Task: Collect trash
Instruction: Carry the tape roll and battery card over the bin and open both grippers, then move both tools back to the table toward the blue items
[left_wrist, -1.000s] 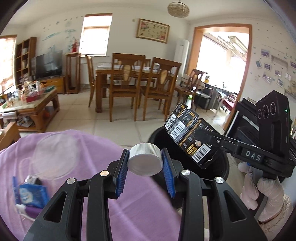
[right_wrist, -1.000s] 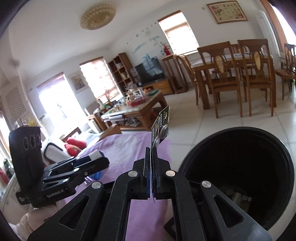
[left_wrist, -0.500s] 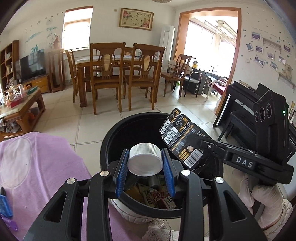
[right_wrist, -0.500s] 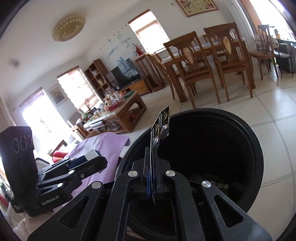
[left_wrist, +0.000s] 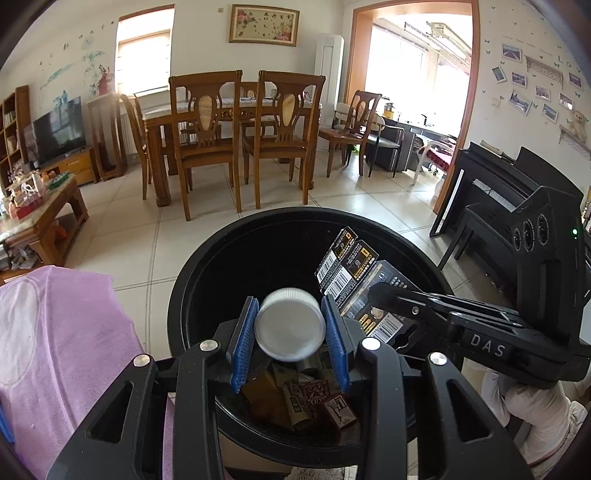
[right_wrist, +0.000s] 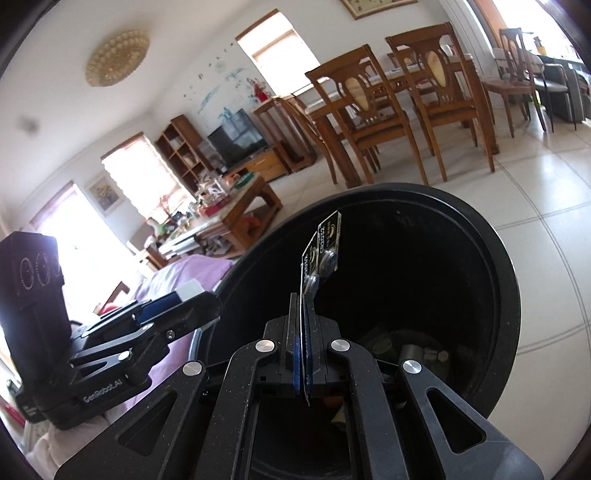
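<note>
Gripping a white cap (left_wrist: 290, 324), left tongs (left_wrist: 290, 343); right tongs (right_wrist: 303, 363) seemingly pinch battery cards (right_wrist: 325, 254).

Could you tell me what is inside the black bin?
The black bin holds small red cartons, brownish wrappers and a grey metal piece; the grippers and the bin's dark wall hide the rest.

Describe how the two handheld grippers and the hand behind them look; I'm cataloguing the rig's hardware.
Both grippers are speckled matte-black plastic with silver screws and blue ribbed pads. The right gripper bears white "DAS" lettering, three round lenses and a green light. The left gripper reads "GenRobot.AI". A white glove covers the hand.
</note>
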